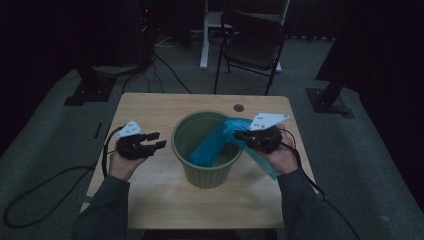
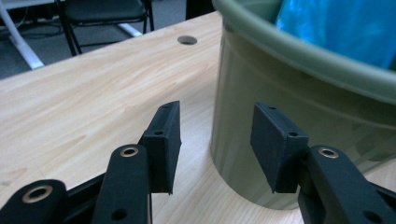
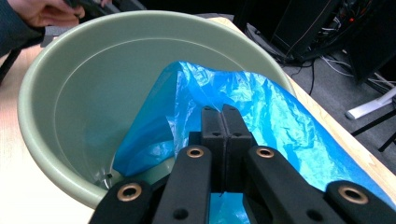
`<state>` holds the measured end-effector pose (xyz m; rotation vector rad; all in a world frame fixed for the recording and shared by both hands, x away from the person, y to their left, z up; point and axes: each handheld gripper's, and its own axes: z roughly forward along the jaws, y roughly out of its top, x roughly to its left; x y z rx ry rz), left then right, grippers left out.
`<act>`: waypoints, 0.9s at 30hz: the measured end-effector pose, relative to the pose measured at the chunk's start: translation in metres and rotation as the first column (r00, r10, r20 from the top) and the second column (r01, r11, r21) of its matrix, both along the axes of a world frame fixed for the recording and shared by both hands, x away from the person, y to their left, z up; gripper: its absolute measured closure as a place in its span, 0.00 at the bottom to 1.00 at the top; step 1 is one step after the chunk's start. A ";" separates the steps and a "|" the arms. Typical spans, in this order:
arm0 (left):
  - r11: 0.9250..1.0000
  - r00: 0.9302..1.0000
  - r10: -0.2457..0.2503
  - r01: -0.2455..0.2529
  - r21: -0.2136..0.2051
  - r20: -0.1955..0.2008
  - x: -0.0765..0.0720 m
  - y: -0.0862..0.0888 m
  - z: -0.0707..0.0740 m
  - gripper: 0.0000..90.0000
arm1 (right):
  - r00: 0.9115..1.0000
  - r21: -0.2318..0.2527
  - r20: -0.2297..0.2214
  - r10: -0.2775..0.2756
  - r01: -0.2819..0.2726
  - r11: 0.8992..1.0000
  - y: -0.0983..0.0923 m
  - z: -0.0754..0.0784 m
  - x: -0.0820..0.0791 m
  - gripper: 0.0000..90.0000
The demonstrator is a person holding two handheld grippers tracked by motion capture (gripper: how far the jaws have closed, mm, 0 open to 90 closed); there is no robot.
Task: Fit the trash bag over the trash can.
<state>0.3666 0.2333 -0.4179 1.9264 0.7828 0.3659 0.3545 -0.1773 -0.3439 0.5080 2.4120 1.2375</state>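
Observation:
A green plastic bin (image 1: 207, 177) stands upright in the middle of the wooden table (image 1: 150, 107). A blue plastic bag (image 1: 212, 147) hangs over its right rim, partly inside and partly trailing down the outside. My right gripper (image 1: 237, 135) is at that rim, shut on the bag's edge. In the right gripper view its jaws (image 3: 222, 112) pinch the blue film (image 3: 275, 116) above the bin's hollow (image 3: 84, 93). My left gripper (image 1: 159, 140) hovers left of the bin, open. In the left gripper view its jaws (image 2: 215, 140) stand apart just short of the bin wall (image 2: 299, 107), nothing between them.
A round cable hole (image 1: 238, 107) lies in the table behind the bin. A black folding chair (image 1: 252, 42) stands on the floor beyond the table. Cables (image 1: 45, 185) trail across the carpet on the left. Bare tabletop lies in front of the bin.

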 end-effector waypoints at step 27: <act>0.987 0.984 -0.158 0.161 -0.028 0.082 -0.003 -0.007 0.040 0.63 | 1.000 -0.002 -0.007 0.018 -0.018 1.000 0.000 0.002 0.000 1.00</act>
